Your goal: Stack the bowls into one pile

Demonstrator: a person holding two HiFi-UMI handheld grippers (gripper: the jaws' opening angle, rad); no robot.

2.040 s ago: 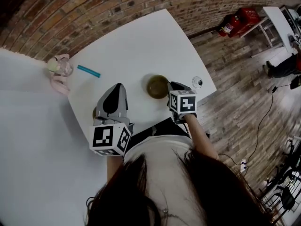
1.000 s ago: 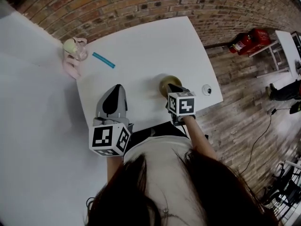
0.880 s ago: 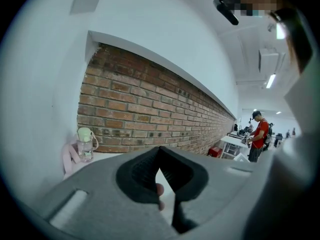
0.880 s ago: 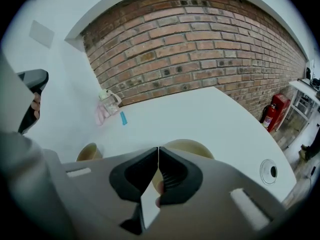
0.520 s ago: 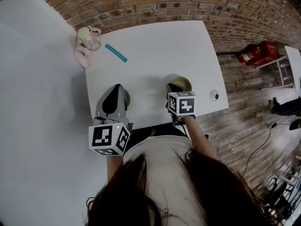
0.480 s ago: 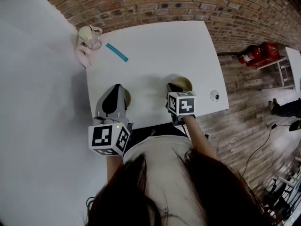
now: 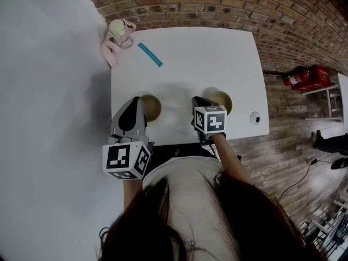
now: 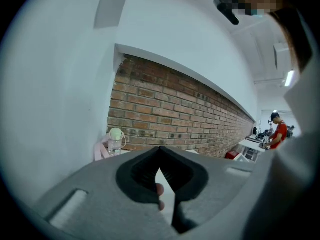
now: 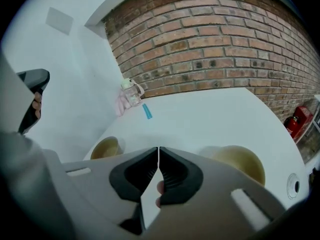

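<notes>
Bowl [image 7: 220, 101] now shows right of right gripper [image 7: 197, 100] — it and left gripper [image 7: 136, 100] closed, empty.

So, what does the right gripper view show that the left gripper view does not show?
Only the right gripper view: the two bowls, the left bowl and the right bowl, standing apart, and the blue stick. Only the left gripper view: a person in red far at right and a ceiling light. Both: the brick wall and the pale bottle before it. Each view also shows its own gripper, the right gripper or the left gripper, with fingers closed on nothing.
</notes>
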